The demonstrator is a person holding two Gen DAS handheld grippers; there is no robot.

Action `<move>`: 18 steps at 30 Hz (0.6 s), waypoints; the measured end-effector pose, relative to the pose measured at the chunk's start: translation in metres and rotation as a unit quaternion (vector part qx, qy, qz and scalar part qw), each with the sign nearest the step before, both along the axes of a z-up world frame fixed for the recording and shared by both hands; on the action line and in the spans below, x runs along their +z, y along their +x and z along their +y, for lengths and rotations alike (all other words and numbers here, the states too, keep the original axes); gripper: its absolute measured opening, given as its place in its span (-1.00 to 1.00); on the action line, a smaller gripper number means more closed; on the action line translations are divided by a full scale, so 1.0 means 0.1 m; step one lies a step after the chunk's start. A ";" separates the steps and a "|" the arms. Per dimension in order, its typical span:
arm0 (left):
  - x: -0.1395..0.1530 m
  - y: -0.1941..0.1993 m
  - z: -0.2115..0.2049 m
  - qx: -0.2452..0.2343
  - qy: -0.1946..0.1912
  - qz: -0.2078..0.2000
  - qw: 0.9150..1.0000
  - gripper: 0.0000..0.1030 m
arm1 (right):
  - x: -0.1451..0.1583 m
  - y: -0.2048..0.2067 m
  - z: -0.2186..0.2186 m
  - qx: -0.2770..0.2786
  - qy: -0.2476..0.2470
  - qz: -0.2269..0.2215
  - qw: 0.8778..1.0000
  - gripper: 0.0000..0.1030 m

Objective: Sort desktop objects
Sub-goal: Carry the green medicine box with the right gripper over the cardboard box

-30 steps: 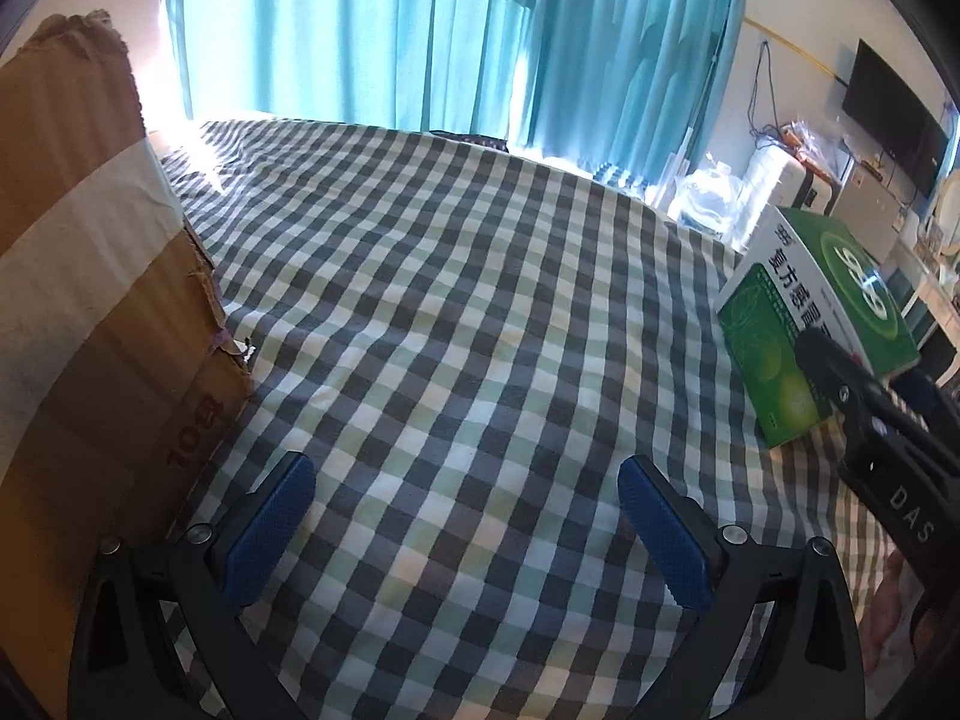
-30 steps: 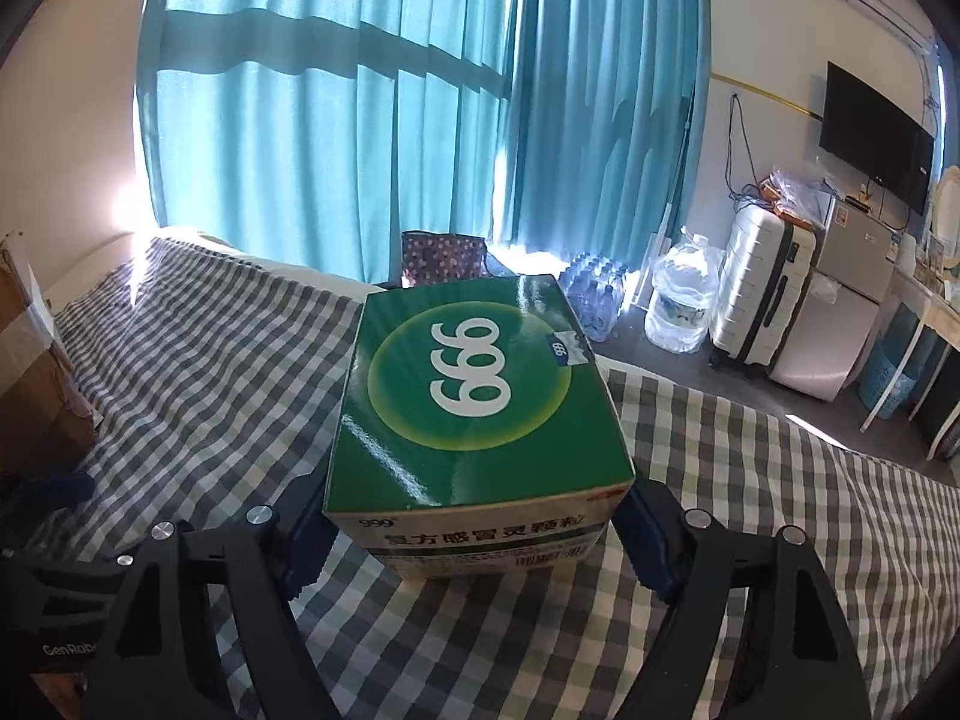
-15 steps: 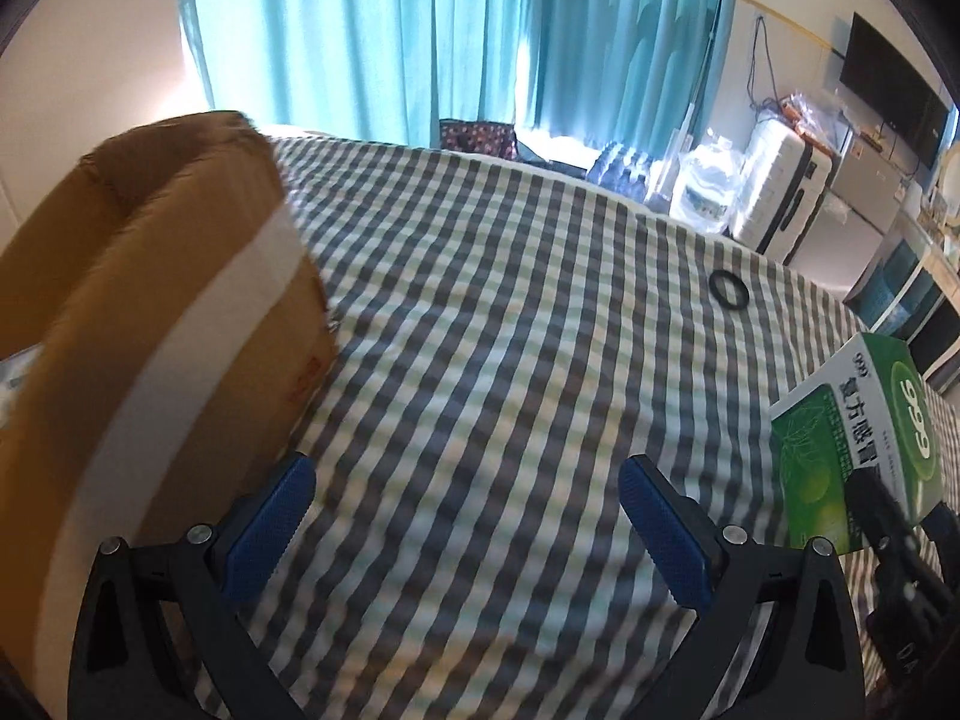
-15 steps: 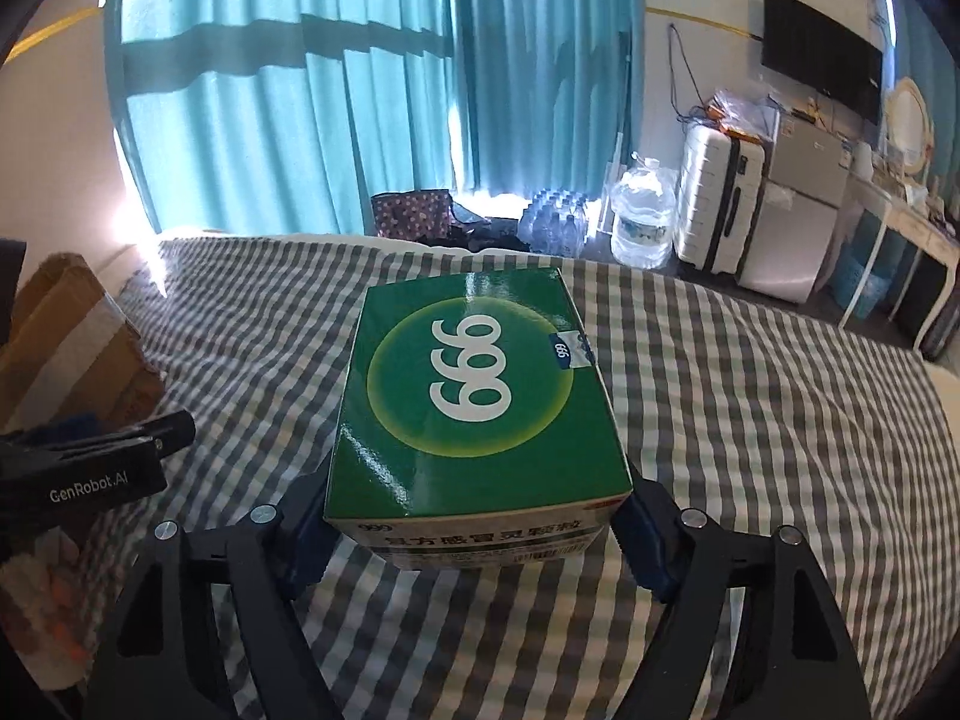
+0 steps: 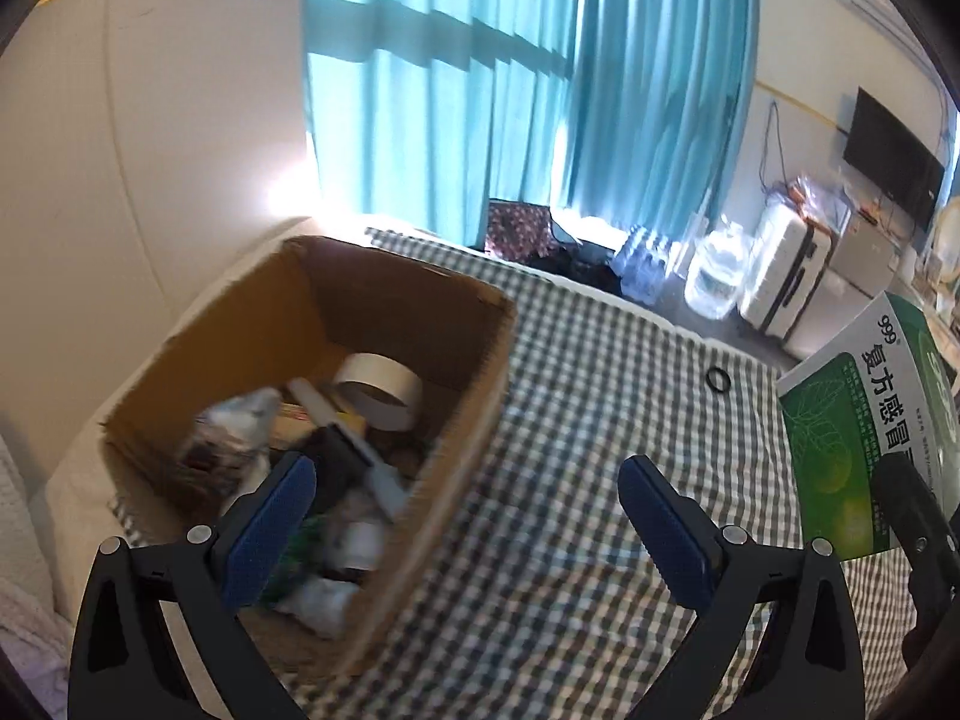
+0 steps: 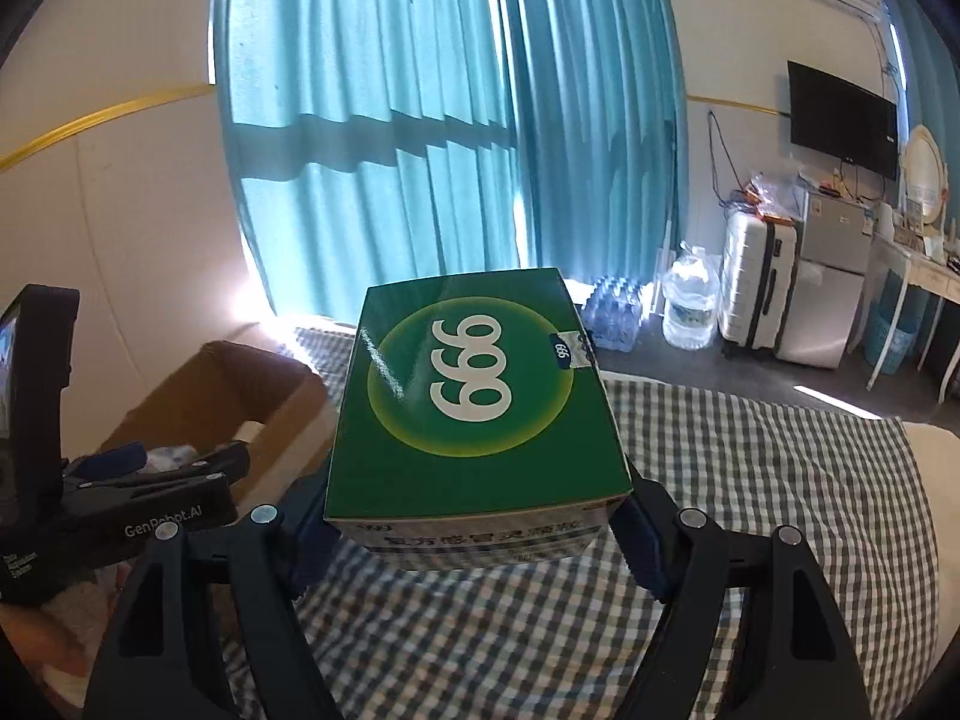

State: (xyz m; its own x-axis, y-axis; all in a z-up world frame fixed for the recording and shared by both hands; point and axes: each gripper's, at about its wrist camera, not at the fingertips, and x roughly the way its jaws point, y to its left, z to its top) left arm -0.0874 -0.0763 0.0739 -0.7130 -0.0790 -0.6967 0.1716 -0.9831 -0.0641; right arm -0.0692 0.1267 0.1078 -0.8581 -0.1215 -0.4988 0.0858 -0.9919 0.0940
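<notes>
While the right gripper [image 6: 474, 534] clamps a green medicine box [image 6: 474, 396] between its two blue-padded fingers, the box rides level above the checked tablecloth [image 6: 750, 480], its top face printed with a white "999" in a yellow-green disc. Seen from the left wrist camera, the same green medicine box [image 5: 864, 432] sits far to the right of the left gripper [image 5: 468, 528], tilted, with the dark tip of the right gripper [image 5: 912, 516] against its lower edge.

Spread wide and holding nothing, the left gripper hovers with its left pad over the open cardboard box [image 5: 480, 372] and its right pad over the tablecloth [image 5: 600, 372]. Inside the carton, ahead of the left pad, lie a roll of tape [image 5: 378, 390], a crumpled wrapper and other blurred items too smeared to name. A small black ring [image 5: 717, 380] rests on the cloth ahead of and beyond the right pad, well apart from the carton.

From the right wrist camera, the left gripper [image 6: 162, 480] appears at the lower left, just beside the cardboard box [image 6: 240, 384], which stands ahead and to the left of the held package. Teal curtains [image 6: 390, 138] hang behind both tools; a white suitcase [image 6: 756, 288] and a large water bottle [image 6: 690, 300] stand on the floor far ahead to the right.
</notes>
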 end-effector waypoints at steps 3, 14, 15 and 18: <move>0.12 0.10 -0.42 0.033 0.018 0.018 0.999 1.00 | 0.15 -0.01 -0.38 0.025 -0.006 0.011 1.000 0.50; -0.15 0.14 -1.61 0.111 0.045 -0.002 0.993 1.00 | 0.08 -0.70 -1.84 0.116 -0.057 -0.033 0.991 0.51; -0.19 0.11 -1.64 0.109 0.052 -0.006 0.993 1.00 | 0.04 -0.75 -1.92 0.120 -0.066 -0.033 0.990 0.56; -0.24 0.07 -1.65 0.091 0.062 -0.011 0.994 1.00 | -0.07 -0.85 -2.02 0.101 -0.085 -0.038 0.990 0.80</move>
